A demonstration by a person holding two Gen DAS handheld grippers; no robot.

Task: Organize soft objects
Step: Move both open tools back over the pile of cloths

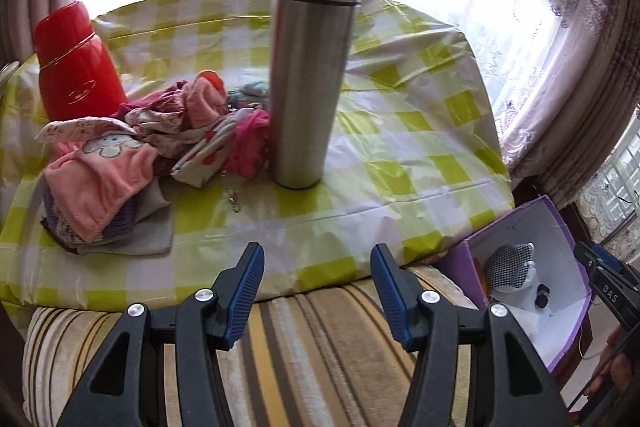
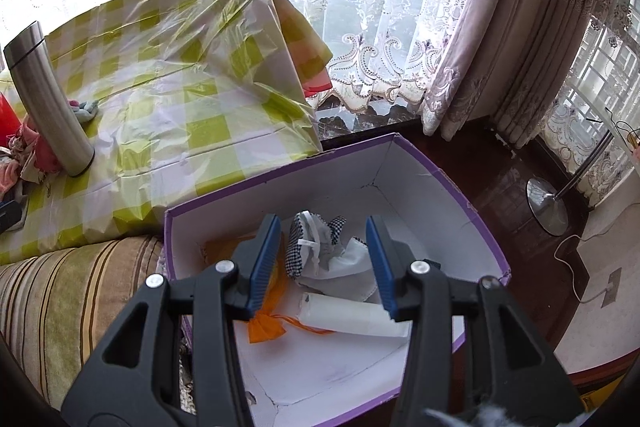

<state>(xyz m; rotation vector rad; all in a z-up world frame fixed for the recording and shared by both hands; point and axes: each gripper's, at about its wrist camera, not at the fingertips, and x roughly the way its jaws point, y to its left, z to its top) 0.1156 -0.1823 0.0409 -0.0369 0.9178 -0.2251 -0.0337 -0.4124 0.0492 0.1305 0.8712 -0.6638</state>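
Left cam looks down over the worktop (image 1: 400, 147) by the steel flask (image 1: 312, 75); right cam hovers close above the purple box (image 2: 440, 167). Both catch flask and box.

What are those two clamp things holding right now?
Nothing. The left gripper hangs open before the table; the right gripper hangs open over the purple box.

Red flask (image 2: 6, 115) cut off at the left edge, clothes pile (image 2: 24, 147) half behind the steel flask (image 2: 48, 95).
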